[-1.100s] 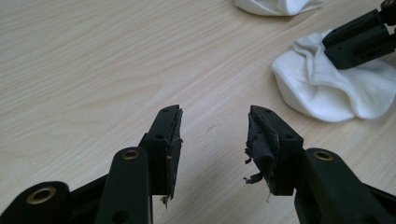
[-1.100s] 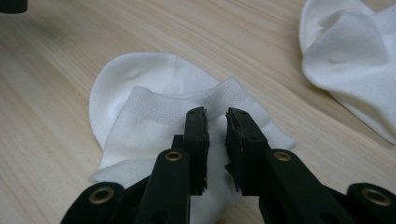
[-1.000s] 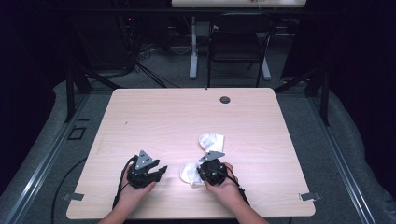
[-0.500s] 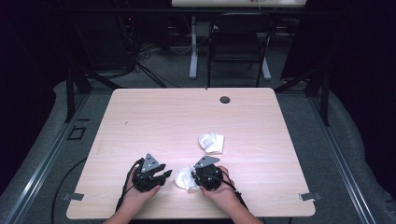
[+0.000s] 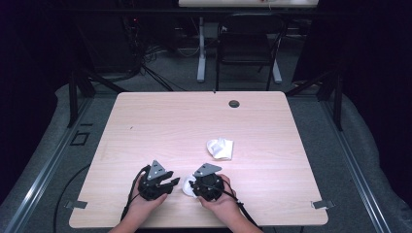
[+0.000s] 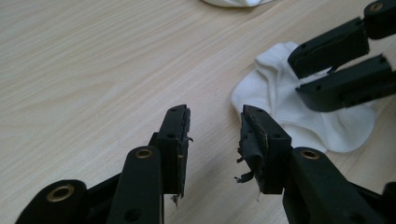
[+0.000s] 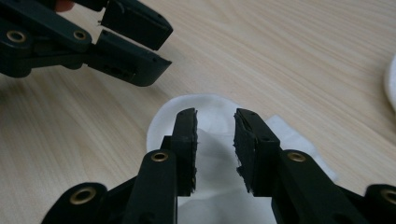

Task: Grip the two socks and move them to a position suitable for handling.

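A small white sock [image 5: 186,186] lies crumpled near the table's front edge, between my two grippers. My right gripper [image 5: 194,186] points left over it. In the right gripper view its jaws [image 7: 215,126] have just been opening and stand apart, with the sock [image 7: 210,154] under and between them, not pinched. My left gripper [image 5: 171,183] points right, just short of the sock [image 6: 280,102]. Its jaws [image 6: 214,135] have just closed a little and stand apart over bare wood. A second white sock [image 5: 220,148] lies farther back.
The light wood table [image 5: 160,126] has a round cable hole [image 5: 234,103] near its far edge. A chair [image 5: 245,46] and a desk leg [image 5: 200,53] stand on the floor beyond the table. Cables trail from both grippers over the front edge.
My right gripper has moved left and toward the front edge, and the near sock shifted left with it. Its jaws have opened wider. The left gripper has hardly moved.
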`<state>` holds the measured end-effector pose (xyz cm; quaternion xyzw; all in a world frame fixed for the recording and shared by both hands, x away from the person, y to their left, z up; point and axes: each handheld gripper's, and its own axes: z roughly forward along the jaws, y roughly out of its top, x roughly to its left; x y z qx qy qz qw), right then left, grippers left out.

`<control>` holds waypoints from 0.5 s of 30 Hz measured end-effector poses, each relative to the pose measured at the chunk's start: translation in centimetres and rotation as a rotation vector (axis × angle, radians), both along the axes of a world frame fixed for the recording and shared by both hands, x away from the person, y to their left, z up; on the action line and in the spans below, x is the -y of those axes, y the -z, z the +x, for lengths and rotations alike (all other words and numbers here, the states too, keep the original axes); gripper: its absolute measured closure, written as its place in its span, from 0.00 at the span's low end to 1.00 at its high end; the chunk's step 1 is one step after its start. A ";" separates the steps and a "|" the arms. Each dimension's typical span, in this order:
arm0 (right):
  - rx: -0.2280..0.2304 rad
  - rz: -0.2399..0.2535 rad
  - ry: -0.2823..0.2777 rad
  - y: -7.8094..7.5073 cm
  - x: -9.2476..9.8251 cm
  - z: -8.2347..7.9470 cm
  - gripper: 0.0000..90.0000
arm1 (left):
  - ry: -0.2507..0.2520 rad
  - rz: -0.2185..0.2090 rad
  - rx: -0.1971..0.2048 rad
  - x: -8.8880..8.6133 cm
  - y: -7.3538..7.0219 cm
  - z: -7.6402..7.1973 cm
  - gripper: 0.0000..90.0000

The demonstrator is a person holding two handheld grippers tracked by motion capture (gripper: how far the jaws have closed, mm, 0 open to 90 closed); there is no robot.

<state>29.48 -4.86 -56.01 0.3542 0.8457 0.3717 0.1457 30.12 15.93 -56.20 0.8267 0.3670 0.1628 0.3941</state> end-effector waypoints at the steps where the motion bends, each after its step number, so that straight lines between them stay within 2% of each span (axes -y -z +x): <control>1: -0.005 -0.016 -0.009 0.3 -0.5 0.0 0.76 | -0.006 -0.008 -0.005 0.0 0.0 0.0 0.68; 3: -0.004 -0.022 -0.008 0.5 -0.7 0.0 0.76 | -0.009 -0.008 -0.005 -0.1 0.0 0.0 0.68; 5: 0.001 -0.059 -0.013 0.8 -1.0 0.0 0.75 | -0.009 -0.009 -0.006 -0.2 0.0 0.1 0.68; 8: 0.005 -0.061 -0.008 1.1 -1.2 0.0 0.75 | -0.007 -0.012 -0.009 -0.1 0.0 0.1 0.68; 13: 0.012 0.001 -0.014 0.7 -1.0 -0.3 0.74 | -0.010 -0.010 -0.006 0.0 0.1 0.1 0.67; 14: 0.016 -0.055 -0.029 0.9 -1.3 -0.5 0.74 | -0.011 -0.012 -0.008 0.0 0.1 0.1 0.67; 15: 0.028 -0.081 -0.035 1.2 -1.4 -0.6 0.76 | -0.011 -0.012 -0.007 0.1 0.1 0.0 0.67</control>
